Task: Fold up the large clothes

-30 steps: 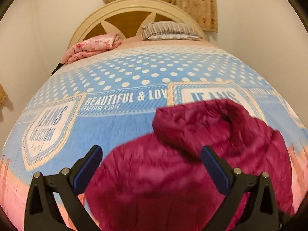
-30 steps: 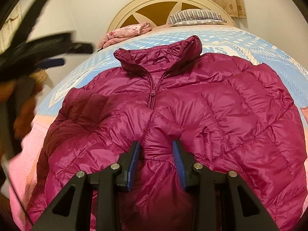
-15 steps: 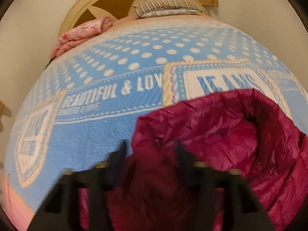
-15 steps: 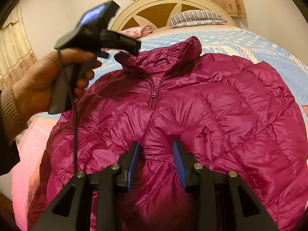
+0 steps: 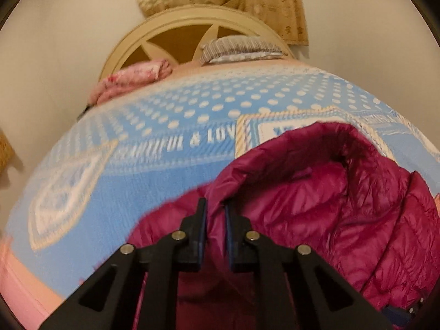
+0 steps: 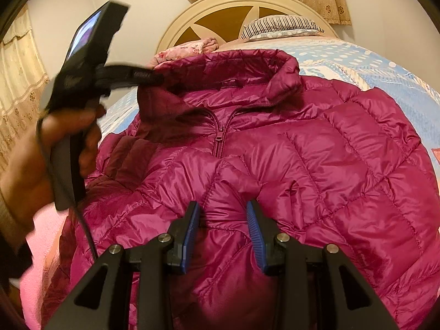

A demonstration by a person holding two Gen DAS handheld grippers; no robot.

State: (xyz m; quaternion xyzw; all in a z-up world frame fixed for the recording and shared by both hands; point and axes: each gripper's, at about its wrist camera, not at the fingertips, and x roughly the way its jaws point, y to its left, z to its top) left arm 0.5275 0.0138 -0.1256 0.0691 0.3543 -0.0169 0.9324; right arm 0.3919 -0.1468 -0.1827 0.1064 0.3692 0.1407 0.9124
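A magenta quilted puffer jacket lies front up on the bed, zipper closed, collar standing at the far end. My right gripper is shut on a bunched fold of the jacket's front near the hem. My left gripper is shut on the jacket's collar edge at its left side and holds it raised. It also shows in the right wrist view, held in a hand at the left end of the collar.
The bed has a blue dotted blanket with lettering. A folded pink blanket and a striped pillow lie by the cream headboard. Walls stand close on both sides, with curtains at the left.
My left gripper moved in to the collar's left edge, closed on it and lifted it, so the collar now stands open. My right gripper stayed shut on the front fold.
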